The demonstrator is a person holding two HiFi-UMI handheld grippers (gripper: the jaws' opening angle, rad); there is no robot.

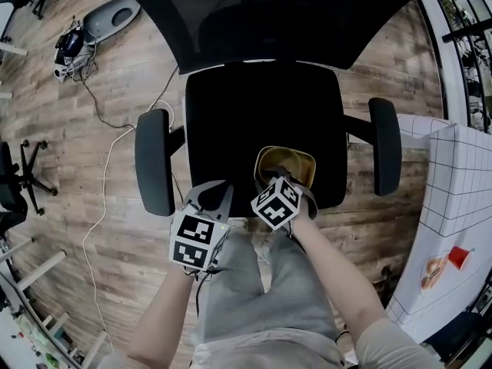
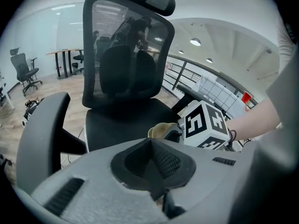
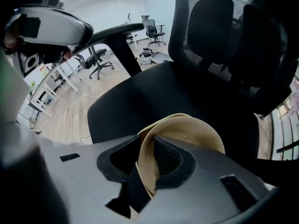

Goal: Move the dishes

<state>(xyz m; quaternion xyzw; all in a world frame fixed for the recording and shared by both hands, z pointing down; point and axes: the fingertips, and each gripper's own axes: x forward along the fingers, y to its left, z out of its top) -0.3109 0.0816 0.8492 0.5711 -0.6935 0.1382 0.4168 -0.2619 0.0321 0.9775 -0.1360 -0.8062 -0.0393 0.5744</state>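
A tan bowl (image 1: 290,160) hangs tilted just over the front of a black office chair's seat (image 1: 254,106). My right gripper (image 1: 281,177) points steeply down and is shut on the bowl's rim; in the right gripper view the rim (image 3: 196,132) runs between the two pads, one inside the bowl (image 3: 166,157) and one outside. My left gripper (image 1: 209,198) is beside it to the left, off the seat's front edge, its jaws together with nothing between them (image 2: 152,161). From the left gripper view the bowl (image 2: 160,130) peeks out beside the right gripper's marker cube (image 2: 205,123).
The chair's armrests (image 1: 154,161) (image 1: 385,146) flank the seat, and its mesh backrest (image 2: 124,55) rises behind. A white gridded table (image 1: 453,198) with a red cup (image 1: 459,257) stands at the right. Cables (image 1: 98,206) lie on the wooden floor at the left. The person's legs are below the grippers.
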